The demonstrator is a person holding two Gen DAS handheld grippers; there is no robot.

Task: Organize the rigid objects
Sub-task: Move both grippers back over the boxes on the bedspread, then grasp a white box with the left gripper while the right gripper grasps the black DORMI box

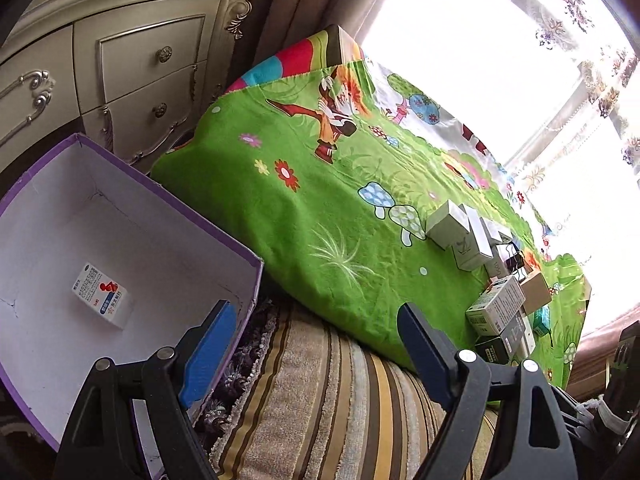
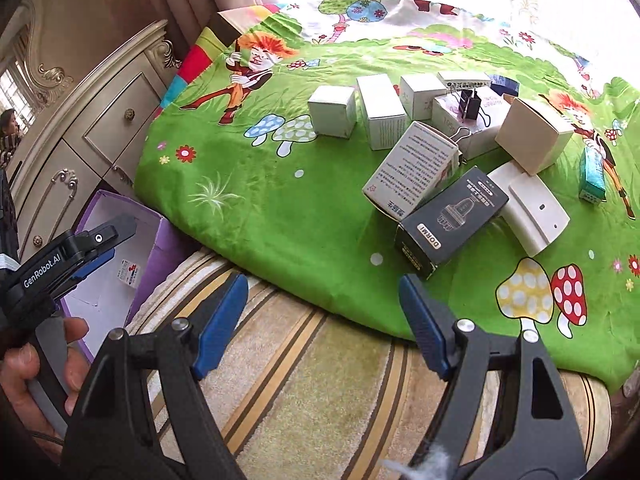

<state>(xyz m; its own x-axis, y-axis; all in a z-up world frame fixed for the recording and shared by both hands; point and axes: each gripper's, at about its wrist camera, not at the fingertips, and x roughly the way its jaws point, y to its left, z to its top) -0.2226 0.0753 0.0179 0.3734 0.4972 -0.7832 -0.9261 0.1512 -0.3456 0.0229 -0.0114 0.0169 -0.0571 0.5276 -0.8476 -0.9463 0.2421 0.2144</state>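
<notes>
A purple box [image 1: 168,196] with a white inside stands at the left, below the bed edge; one small white carton with red and blue print [image 1: 103,295] lies in it. My left gripper [image 1: 316,344] hangs open and empty over the striped surface beside that box. On the green cartoon blanket [image 2: 280,208] lies a cluster of small boxes: a black DORMI box [image 2: 452,220], a white printed carton [image 2: 412,168], a beige cube [image 2: 534,136], several white boxes [image 2: 380,110] and black binder clips [image 2: 470,104]. My right gripper [image 2: 324,320] is open and empty, short of the black box.
A cream carved dresser [image 1: 120,60] stands behind the purple box. A white plastic device [image 2: 532,212] and a teal packet [image 2: 592,178] lie right of the cluster. A hand [image 2: 36,364] holds the left gripper. Bright curtained window [image 1: 520,60] behind the bed.
</notes>
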